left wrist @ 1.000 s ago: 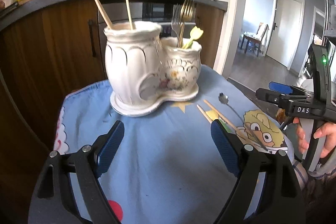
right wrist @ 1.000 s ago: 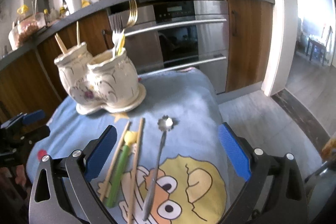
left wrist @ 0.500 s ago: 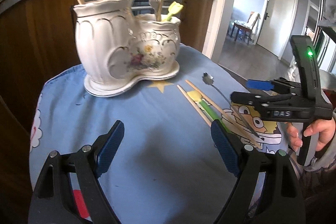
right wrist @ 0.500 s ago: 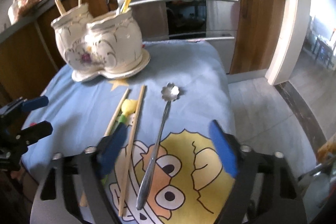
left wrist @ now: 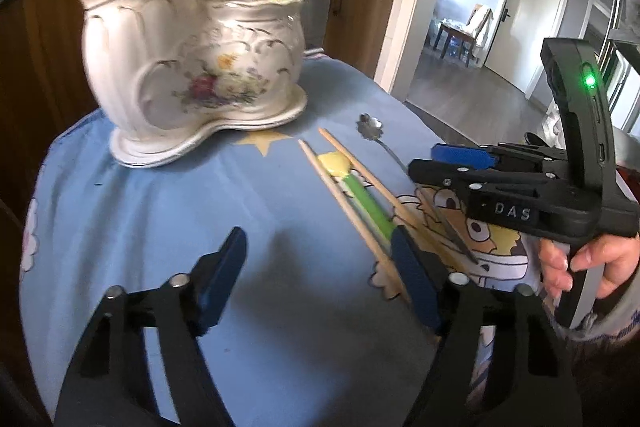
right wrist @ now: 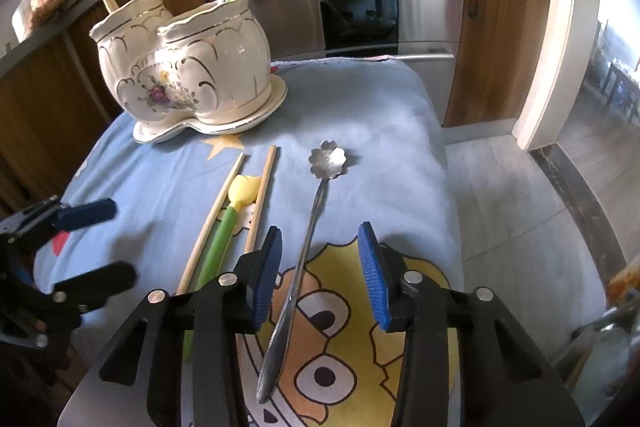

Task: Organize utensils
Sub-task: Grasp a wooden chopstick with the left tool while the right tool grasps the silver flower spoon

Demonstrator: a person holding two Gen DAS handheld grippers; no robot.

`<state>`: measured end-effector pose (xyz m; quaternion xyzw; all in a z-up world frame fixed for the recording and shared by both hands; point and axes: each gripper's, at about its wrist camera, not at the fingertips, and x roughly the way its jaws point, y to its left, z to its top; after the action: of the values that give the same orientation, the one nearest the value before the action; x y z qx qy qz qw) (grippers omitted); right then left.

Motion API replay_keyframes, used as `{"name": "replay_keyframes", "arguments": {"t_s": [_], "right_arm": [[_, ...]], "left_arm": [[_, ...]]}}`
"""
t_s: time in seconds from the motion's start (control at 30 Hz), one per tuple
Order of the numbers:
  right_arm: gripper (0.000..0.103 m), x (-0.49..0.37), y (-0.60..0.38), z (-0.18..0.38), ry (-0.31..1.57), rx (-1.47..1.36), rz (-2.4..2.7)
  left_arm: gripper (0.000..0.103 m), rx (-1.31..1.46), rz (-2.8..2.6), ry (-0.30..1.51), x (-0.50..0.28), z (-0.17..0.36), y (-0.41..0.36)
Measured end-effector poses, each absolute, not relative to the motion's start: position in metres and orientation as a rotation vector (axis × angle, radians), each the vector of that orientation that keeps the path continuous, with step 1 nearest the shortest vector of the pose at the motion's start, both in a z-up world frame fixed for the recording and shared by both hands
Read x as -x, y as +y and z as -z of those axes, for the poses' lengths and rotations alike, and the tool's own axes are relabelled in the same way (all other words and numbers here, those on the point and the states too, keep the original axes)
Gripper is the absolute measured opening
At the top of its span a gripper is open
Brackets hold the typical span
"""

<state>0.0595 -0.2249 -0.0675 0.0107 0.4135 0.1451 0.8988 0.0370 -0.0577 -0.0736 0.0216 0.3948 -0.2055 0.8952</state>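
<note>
- Spoon (right wrist: 316, 227), the metal one with a flower-shaped bowl, lies flat on the blue cartoon cloth (right wrist: 360, 107), its bowl toward the white double pot (right wrist: 188, 67) and its handle end running back under the right gripper (right wrist: 320, 267).
- Its long axis runs nearly straight along the line the right gripper points, tilted slightly; the handle passes between the two blue pads, closer to the left-hand pad, and I judge neither pad touches it yet.
- Right gripper's jaws are closing, with the spoon handle between them; the squeeze would come across the handle's width.
- Left gripper (left wrist: 320, 279) is well off to the side of the spoon. Its jaws are also closing, over bare cloth, with the near end of one chopstick (left wrist: 348, 211) just beside its right pad; nothing is clamped.
- Two chopsticks and a green-handled, yellow-tipped utensil (right wrist: 228, 223) lie side by side, parallel to the spoon, between the two grippers.
- Nearer hand for the spoon: plainly the right.
- Against the earlier frames: the right jaws stood wide apart with spoon, chopsticks and green utensil all inside their span; now they have narrowed to bracket the spoon alone, and the gripper sits lower and closer to the cloth. The left jaws have narrowed a little, and its view has drawn nearer the pot and chopsticks.
</note>
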Motion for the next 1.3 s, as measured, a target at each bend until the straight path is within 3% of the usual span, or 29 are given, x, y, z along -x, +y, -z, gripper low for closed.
{"name": "replay_keyframes", "arguments": {"t_s": [0.3, 0.33, 0.67, 0.8, 0.9, 1.3], "right_arm": [[0.036, -0.073, -0.225, 0.073, 0.894, -0.034, -0.307], [0.036, -0.074, -0.225, 0.074, 0.897, -0.032, -0.308], [0.025, -0.087, -0.213, 0.076, 0.895, 0.037, -0.275], [0.017, -0.089, -0.212, 0.075, 0.904, 0.025, -0.275], [0.007, -0.09, -0.214, 0.075, 0.906, 0.008, -0.29], [0.004, -0.079, -0.214, 0.062, 0.88, 0.0, -0.329]], "left_arm": [[0.041, -0.068, 0.409, 0.896, -0.057, 0.087, -0.088], [0.033, -0.085, 0.394, 0.901, -0.058, 0.087, -0.089], [0.029, -0.145, 0.391, 0.918, -0.062, 0.084, -0.098], [0.014, -0.132, 0.399, 0.922, -0.067, 0.082, -0.089], [0.012, -0.127, 0.419, 0.93, -0.07, 0.081, -0.083], [0.006, -0.205, 0.419, 0.938, -0.069, 0.074, -0.053]]}}
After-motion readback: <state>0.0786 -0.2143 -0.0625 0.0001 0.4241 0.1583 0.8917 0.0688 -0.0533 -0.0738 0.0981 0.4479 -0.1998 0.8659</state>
